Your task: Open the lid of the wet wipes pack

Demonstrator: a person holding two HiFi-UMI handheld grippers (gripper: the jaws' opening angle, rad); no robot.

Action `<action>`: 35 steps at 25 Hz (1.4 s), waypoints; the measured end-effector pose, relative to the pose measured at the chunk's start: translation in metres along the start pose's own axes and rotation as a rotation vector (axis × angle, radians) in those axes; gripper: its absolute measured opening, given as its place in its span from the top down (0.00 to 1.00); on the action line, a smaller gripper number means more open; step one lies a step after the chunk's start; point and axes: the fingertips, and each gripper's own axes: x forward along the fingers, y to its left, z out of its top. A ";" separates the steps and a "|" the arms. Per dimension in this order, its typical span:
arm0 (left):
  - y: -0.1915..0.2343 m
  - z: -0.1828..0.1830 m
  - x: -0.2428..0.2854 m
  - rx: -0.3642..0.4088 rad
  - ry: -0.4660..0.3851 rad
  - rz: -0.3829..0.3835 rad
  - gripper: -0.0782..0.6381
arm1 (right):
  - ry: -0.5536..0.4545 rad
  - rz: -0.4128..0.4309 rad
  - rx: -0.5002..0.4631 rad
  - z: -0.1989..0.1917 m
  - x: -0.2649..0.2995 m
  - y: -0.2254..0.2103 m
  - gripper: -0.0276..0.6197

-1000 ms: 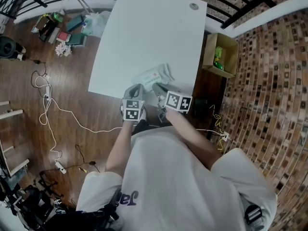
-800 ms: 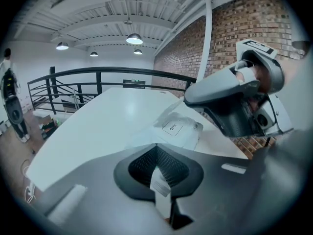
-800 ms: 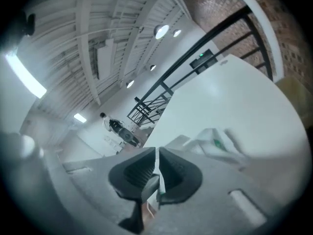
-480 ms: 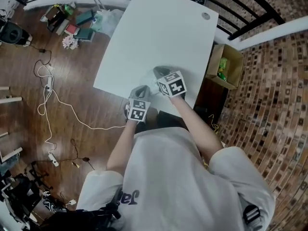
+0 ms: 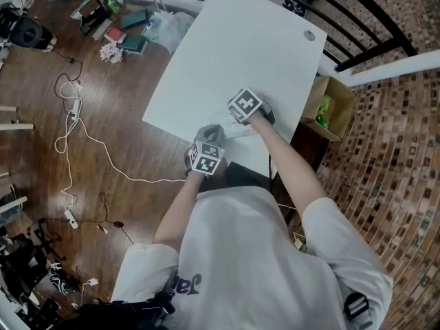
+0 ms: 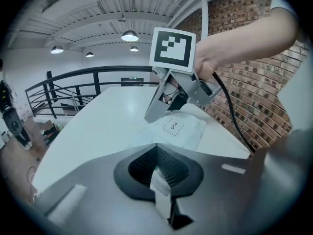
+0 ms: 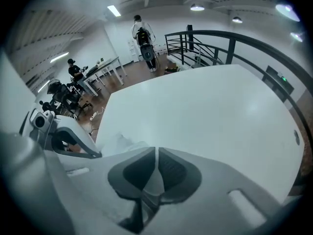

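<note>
The wet wipes pack (image 6: 191, 132) is white and soft, with a flat lid label marked OPEN (image 6: 173, 127). It lies near the front edge of the white table (image 5: 234, 40). My left gripper (image 6: 159, 173) is shut on the pack's near edge, and a pale strip of wrapper shows between its pads. In the head view it sits at the table's front edge (image 5: 210, 135). My right gripper (image 6: 148, 117) points steeply down, its tips on the pack just left of the label. Its jaws (image 7: 155, 173) look shut; whether anything thin is pinched, I cannot tell.
An open cardboard box (image 5: 330, 105) stands on the floor right of the table. Cables (image 5: 75, 136) and a pile of books (image 5: 124, 26) lie on the wooden floor at left. A black railing (image 5: 364, 19) runs behind the table. People stand far off (image 7: 142, 33).
My right gripper has swung from the pack's near right side to over its far part, rolling its marker cube round. The left gripper has held still.
</note>
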 end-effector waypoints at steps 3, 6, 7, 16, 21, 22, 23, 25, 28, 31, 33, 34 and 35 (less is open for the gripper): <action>0.001 -0.002 -0.001 -0.018 0.002 -0.011 0.87 | 0.011 -0.022 0.003 -0.001 0.003 0.000 0.95; 0.002 -0.002 -0.005 -0.035 0.000 -0.031 0.87 | -0.036 -0.064 0.010 0.003 -0.005 0.001 0.95; 0.004 0.000 -0.009 -0.032 -0.010 -0.033 0.87 | -0.071 -0.071 0.019 0.006 -0.011 0.002 0.95; 0.010 0.057 -0.085 0.018 -0.261 -0.041 0.87 | -0.461 -0.160 0.206 -0.007 -0.102 0.061 0.94; -0.018 0.069 -0.134 0.020 -0.392 -0.087 0.87 | -0.686 -0.298 0.374 -0.079 -0.159 0.118 0.95; -0.023 0.069 -0.141 0.016 -0.410 -0.088 0.87 | -0.705 -0.322 0.390 -0.093 -0.167 0.129 0.95; -0.028 0.069 -0.149 0.013 -0.427 -0.086 0.87 | -0.717 -0.342 0.399 -0.107 -0.175 0.139 0.95; -0.041 0.069 -0.166 0.014 -0.457 -0.073 0.87 | -0.758 -0.370 0.409 -0.127 -0.194 0.157 0.96; -0.068 0.069 -0.190 0.042 -0.500 -0.047 0.87 | -0.851 -0.392 0.398 -0.144 -0.224 0.176 0.97; -0.103 0.060 -0.216 0.033 -0.532 -0.018 0.87 | -0.927 -0.379 0.306 -0.152 -0.251 0.208 0.97; -0.132 0.049 -0.237 -0.001 -0.549 0.017 0.87 | -0.942 -0.336 0.243 -0.166 -0.256 0.237 0.97; -0.150 0.045 -0.247 -0.025 -0.560 0.030 0.87 | -0.938 -0.318 0.230 -0.179 -0.257 0.248 0.97; -0.170 0.043 -0.255 -0.044 -0.571 0.033 0.87 | -0.936 -0.307 0.234 -0.195 -0.259 0.256 0.97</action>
